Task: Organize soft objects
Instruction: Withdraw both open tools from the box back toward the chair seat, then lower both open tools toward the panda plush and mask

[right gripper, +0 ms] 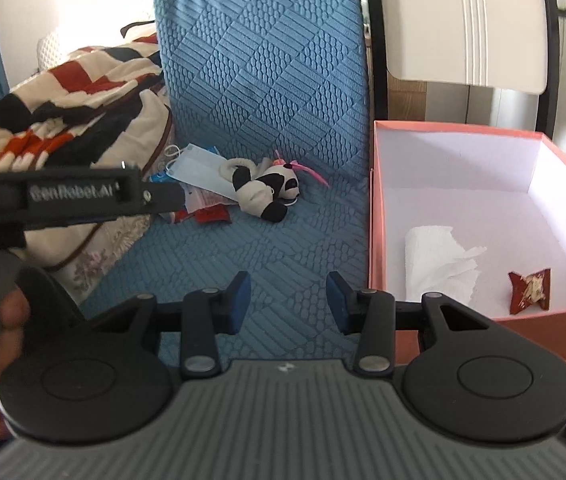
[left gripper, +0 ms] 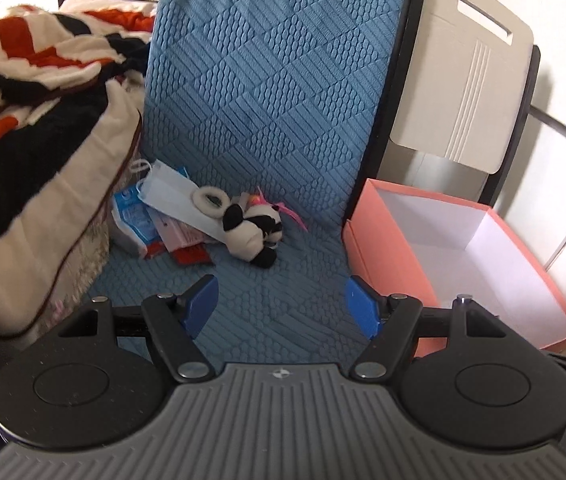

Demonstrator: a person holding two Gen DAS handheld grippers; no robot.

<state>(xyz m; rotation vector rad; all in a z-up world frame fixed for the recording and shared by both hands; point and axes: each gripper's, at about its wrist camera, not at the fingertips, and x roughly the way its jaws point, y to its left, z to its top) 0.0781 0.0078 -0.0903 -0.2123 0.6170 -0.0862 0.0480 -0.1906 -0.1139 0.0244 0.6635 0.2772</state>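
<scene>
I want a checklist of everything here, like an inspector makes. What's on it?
Surface: blue quilted seat cover, running up the backrest.
Job's things: panda plush lying on the seat; blue face mask and white hair ring beside it; pink box to the right, holding a white tissue and a red wrapper.
Clutter: small packets under the mask; patterned blanket heaped on the left.
Grippers: left tongs open, empty; right tongs open, empty.
Cables: nothing seen.
Surroundings: white chair back behind the box.
</scene>
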